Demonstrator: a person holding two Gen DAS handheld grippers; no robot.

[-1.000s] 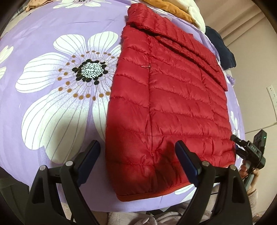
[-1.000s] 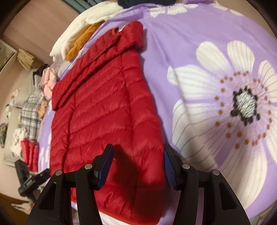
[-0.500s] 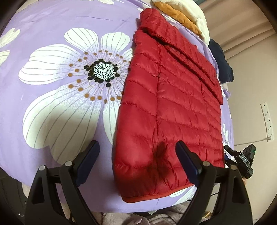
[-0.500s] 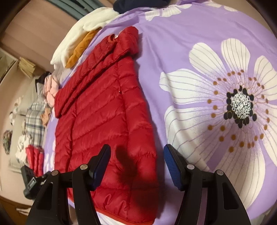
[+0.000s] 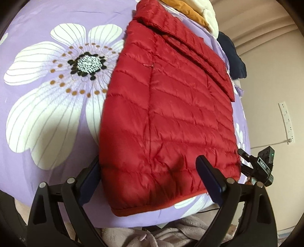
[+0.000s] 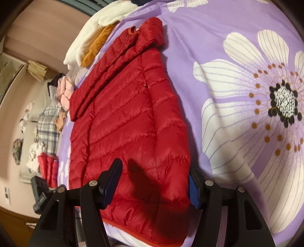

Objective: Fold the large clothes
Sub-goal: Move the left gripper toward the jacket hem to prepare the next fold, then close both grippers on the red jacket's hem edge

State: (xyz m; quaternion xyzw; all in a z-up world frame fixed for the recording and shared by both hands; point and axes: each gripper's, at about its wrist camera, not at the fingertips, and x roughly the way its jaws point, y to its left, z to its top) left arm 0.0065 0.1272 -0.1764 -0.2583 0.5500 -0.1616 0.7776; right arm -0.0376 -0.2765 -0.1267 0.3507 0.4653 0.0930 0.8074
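A red quilted puffer jacket (image 5: pixel 171 114) lies flat on the purple flowered bedsheet (image 5: pixel 47 114), with its collar at the far end and its hem near me. My left gripper (image 5: pixel 149 180) has its jaws opening wide. Its fingers stand on either side of the hem's left corner, and the pads do not press on it. My right gripper (image 6: pixel 153 186) is open across the jacket (image 6: pixel 123 114) at its right hem corner. The quilted edge bulges against the right blue pad (image 6: pixel 193 190). Each view catches the other gripper at the bed's edge.
White and orange clothes (image 5: pixel 197 11) are piled beyond the collar, with a dark navy garment (image 5: pixel 231 57) beside them. More clothes, plaid and pink (image 6: pixel 49 121), lie off the bed's far side. A power strip (image 5: pixel 286 121) hangs on the wall. Grey fleece (image 5: pixel 171 233) shows below the bed edge.
Both grippers have come closer to the jacket's hem, which now lies between each pair of fingers. The jaws of both stand a little wider than before.
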